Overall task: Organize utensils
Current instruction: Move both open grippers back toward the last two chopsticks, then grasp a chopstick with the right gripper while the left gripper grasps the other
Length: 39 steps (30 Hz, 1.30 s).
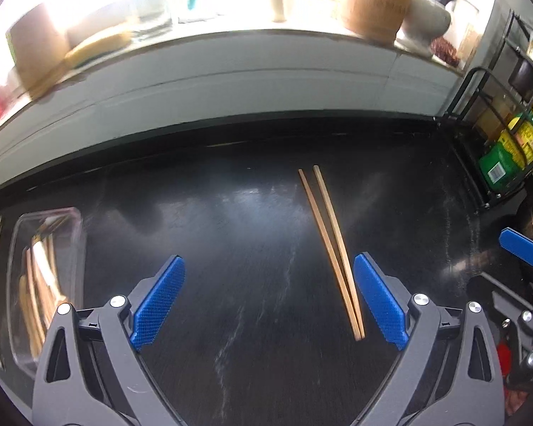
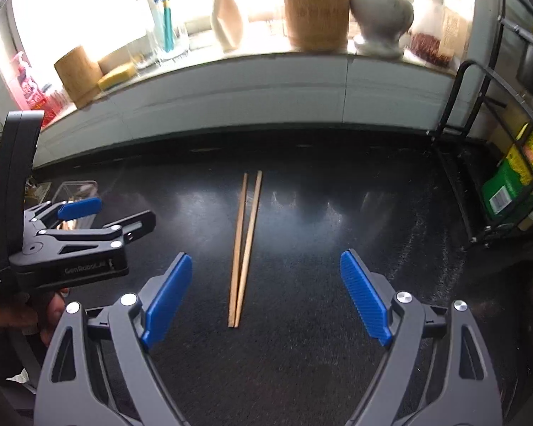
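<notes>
Two wooden chopsticks (image 1: 332, 248) lie side by side on the black counter, in front of my left gripper (image 1: 268, 298) and close to its right pad. That gripper is open and empty. In the right wrist view the chopsticks (image 2: 244, 245) lie between the pads of my right gripper (image 2: 264, 298), slightly left of centre. It is open and empty, above the counter. A clear plastic container (image 1: 46, 284) holding wooden utensils sits at the left. My left gripper (image 2: 89, 220) also shows at the left of the right wrist view, in front of the container (image 2: 76, 188).
A white ledge (image 2: 266, 81) runs along the back with wooden canisters, a bottle, a stone mortar and jars. A black wire rack (image 2: 497, 163) with green and yellow packages stands at the right. The black counter (image 2: 319, 220) lies between.
</notes>
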Available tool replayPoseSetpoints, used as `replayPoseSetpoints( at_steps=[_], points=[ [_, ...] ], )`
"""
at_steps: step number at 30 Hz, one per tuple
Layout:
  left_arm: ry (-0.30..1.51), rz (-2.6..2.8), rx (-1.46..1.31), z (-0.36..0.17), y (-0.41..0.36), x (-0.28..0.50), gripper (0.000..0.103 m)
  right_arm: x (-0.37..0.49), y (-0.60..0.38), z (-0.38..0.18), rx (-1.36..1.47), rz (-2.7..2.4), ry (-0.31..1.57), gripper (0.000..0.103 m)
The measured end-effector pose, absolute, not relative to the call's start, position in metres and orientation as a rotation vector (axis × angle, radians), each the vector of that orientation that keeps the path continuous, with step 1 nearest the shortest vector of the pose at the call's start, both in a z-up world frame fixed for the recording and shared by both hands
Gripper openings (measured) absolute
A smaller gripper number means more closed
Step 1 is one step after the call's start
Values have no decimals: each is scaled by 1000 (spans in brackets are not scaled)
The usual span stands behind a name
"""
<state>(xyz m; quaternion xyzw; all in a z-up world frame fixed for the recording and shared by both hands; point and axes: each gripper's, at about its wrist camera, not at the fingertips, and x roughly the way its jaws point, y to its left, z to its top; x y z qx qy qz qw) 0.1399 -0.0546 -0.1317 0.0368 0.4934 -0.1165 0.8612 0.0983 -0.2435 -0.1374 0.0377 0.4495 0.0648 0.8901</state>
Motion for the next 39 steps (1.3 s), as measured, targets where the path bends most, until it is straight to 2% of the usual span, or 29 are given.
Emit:
replayPoseSetpoints(
  at_steps=[10, 19, 26, 39],
  points=[
    [1144, -296, 114, -207, -80, 180, 93, 172, -266, -186, 127, 92, 1049, 83],
    [1221, -325, 137, -245, -100, 210, 93, 205, -289, -202, 145, 32, 1091, 83],
    [1177, -322, 194, -249, -93, 205, 97, 215, -280, -215, 120, 53, 1126, 83],
    [1129, -281, 208, -259, -26, 173, 97, 227, -204, -259, -9, 195, 1198, 83]
  ],
)
